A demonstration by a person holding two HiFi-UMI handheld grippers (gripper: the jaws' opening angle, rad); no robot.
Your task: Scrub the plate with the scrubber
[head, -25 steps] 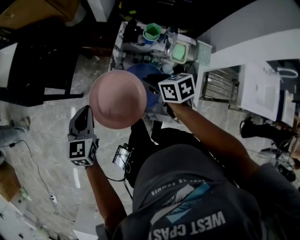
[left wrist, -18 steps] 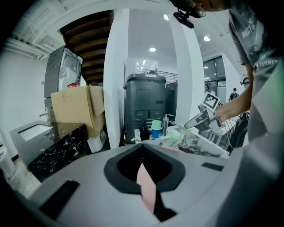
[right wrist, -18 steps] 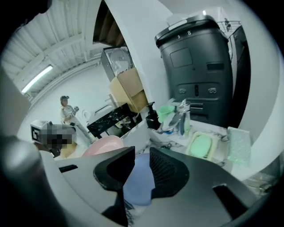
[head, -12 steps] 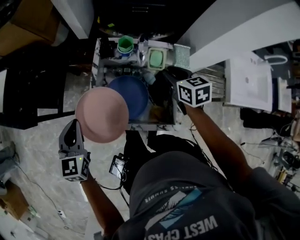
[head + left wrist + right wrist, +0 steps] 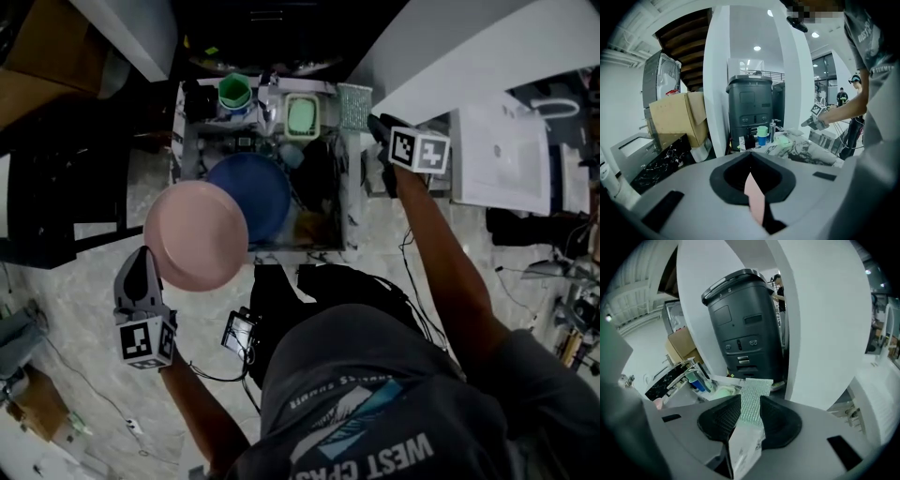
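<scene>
In the head view, your right gripper [image 5: 378,127] has swung away from the blue dish [image 5: 262,187] to the scrubber [image 5: 354,105] at the back corner of the marble counter [image 5: 352,211]. The left gripper [image 5: 150,267] holds the pink plate [image 5: 197,234] partly over the grey stone floor [image 5: 84,281].

In the left gripper view, the jaws pinch the plate's rim.

In the right gripper view, the jaws have just been opening and stand spread. The scrubber is between them, not yet squeezed, I think, so the pickup comes before any scrubbing. Behind it stand a dark bin [image 5: 745,324] and a white column [image 5: 825,310].

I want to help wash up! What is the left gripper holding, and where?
The left gripper holds the pink plate by its rim, pinched edge-on between its jaws.
</scene>
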